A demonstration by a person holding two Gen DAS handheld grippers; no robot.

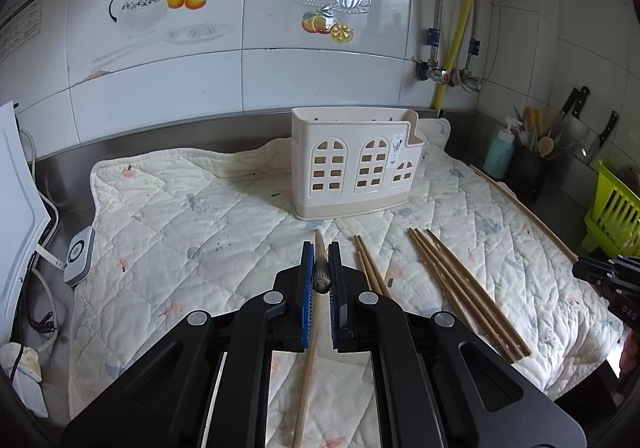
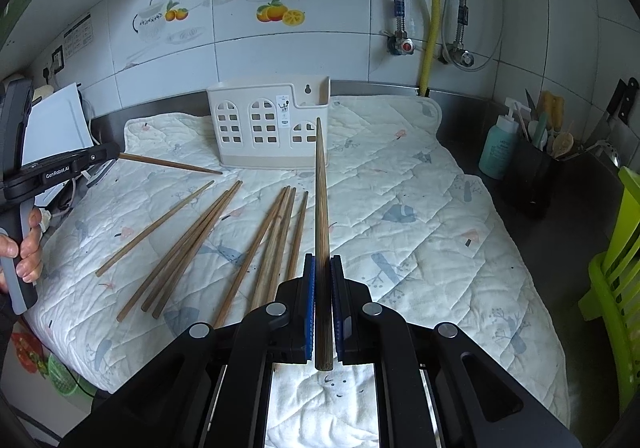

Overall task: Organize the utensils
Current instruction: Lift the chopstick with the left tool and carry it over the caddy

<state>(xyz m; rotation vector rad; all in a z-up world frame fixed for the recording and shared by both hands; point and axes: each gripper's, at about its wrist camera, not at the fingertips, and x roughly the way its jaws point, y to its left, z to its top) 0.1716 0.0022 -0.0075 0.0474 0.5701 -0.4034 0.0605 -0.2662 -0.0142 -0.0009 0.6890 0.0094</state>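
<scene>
Chopsticks (image 2: 276, 244): slender, brown, tapered wood

The holder's (image 1: 352, 164) inside is hidden behind its front wall; the green rack (image 2: 616, 256) is cut off at the right edge.

Both views bright, even daylight, cool tint. Soft shadow left of the holder (image 1: 352, 164) on the quilt (image 1: 180, 208). Glare streaks on the glossy wall tiles (image 1: 280, 8), strongest upper middle in the left view. Heavy fisheye bending; black vignette in the corners. Centre sharp, edges slightly soft. Left claw (image 1: 320, 268) dark and underexposed; the chopstick end (image 1: 321, 282) close to the lens looks blurred.
</scene>
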